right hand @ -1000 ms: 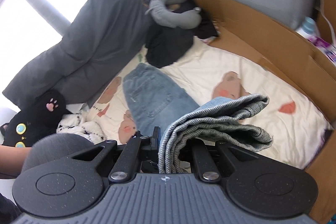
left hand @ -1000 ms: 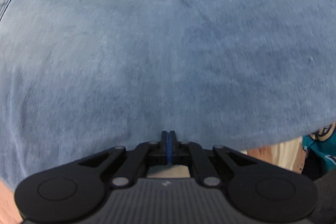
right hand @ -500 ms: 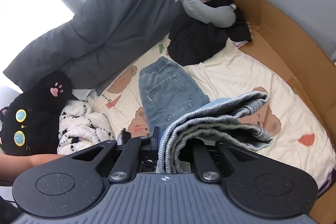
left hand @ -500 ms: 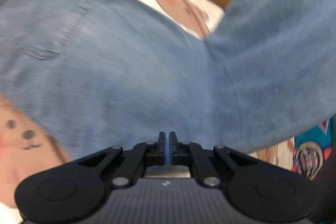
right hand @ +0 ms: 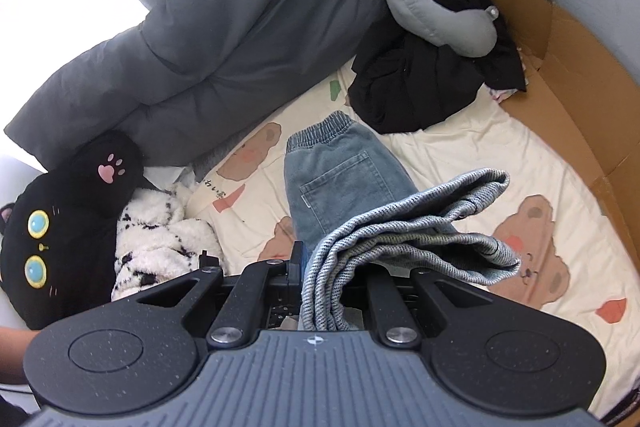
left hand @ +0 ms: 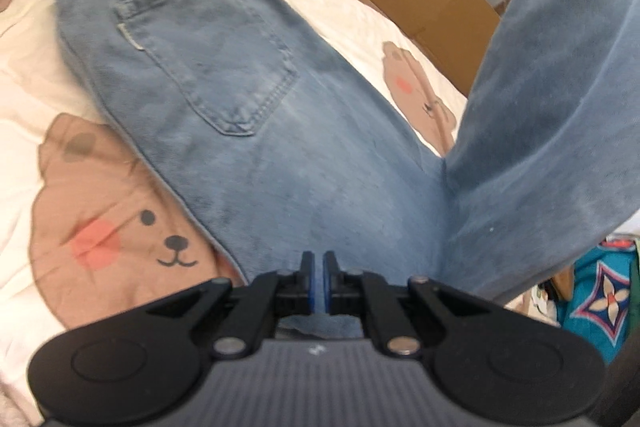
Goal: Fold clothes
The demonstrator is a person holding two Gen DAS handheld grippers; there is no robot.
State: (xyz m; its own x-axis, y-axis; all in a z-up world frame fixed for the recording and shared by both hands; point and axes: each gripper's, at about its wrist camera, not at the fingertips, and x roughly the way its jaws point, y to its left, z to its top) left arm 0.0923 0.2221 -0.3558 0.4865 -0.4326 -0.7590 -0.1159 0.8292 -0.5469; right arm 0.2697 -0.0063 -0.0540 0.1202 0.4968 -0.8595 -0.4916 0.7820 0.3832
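Observation:
Blue jeans [left hand: 224, 75] lie on a bear-print sheet [left hand: 100, 211], back pocket up and elastic waistband [right hand: 320, 131] at the far end. My left gripper [left hand: 319, 267] is shut on a thin layer of the denim at the near edge. To its right, a leg [left hand: 560, 99] rises off the bed. In the right wrist view my right gripper [right hand: 320, 267] is shut on the bunched, folded-over leg ends [right hand: 408, 235], held above the flat part of the jeans.
A grey duvet [right hand: 224, 27] and a black cat plush [right hand: 60, 219] line the left. A white-and-black fluffy garment [right hand: 160, 235] lies beside them. Black clothes [right hand: 424, 83], a grey neck pillow [right hand: 436, 7] and cardboard walls [right hand: 568, 75] bound the far right. A person's arm [right hand: 12, 347] shows at lower left.
Both grippers have carried the denim along. The left view has drawn back from all-blue cloth to show pocket and waistband. In the right view the waistband has moved nearer the held bundle.

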